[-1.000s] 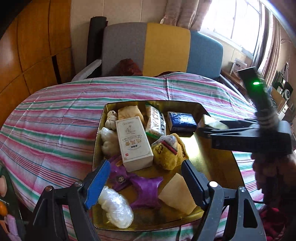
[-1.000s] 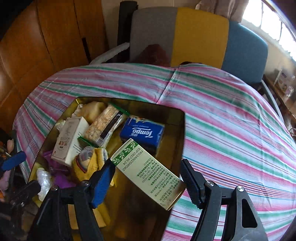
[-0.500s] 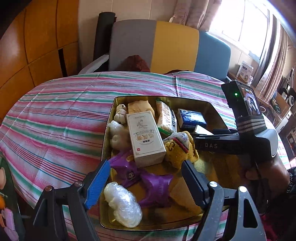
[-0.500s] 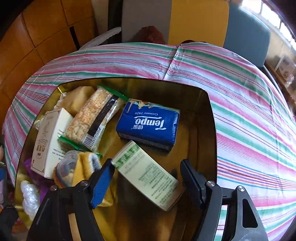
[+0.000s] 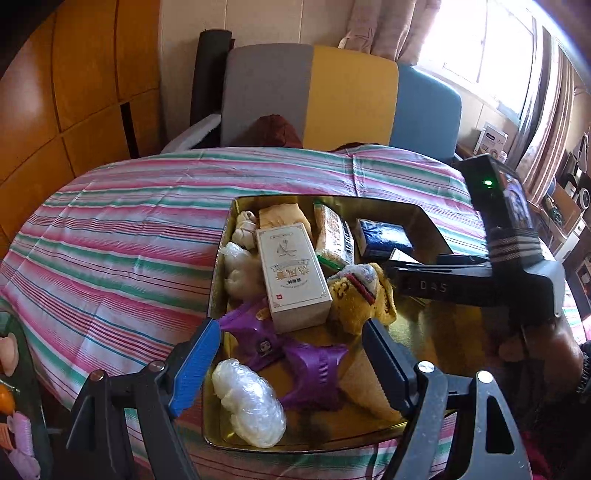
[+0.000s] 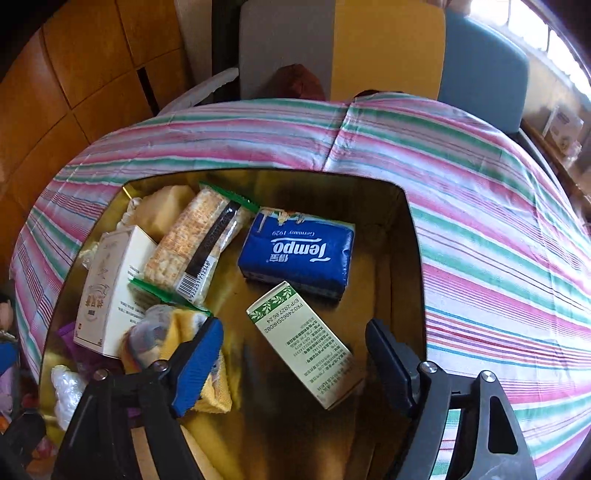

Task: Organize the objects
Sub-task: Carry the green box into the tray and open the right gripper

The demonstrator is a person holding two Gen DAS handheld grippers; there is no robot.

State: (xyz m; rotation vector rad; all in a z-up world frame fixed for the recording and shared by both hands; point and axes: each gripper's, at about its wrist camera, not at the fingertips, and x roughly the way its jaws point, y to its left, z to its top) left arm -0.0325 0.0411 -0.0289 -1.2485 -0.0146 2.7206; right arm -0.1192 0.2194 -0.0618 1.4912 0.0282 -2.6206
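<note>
Green-and-white box (image 6: 308,347) lies in the gold tray (image 6: 413,258), set down to tidy up. Right gripper (image 6: 295,354) jaws have just been opening, spread clear of it; left gripper (image 5: 291,358) jaws spread, empty.

far: grey, yellow and blue panelled chair back (image 5: 347,99) standing behind table | left: orange wooden wall panels (image 5: 74,92) lining room | far right: bright window (image 5: 480,48) glowing beside pinkish curtain (image 5: 384,33)

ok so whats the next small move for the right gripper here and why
Probably lift the right gripper straight up and out. Its jaws have just been opening, and the green and white box lies flat in the gold tray, clear of both pads.
</note>
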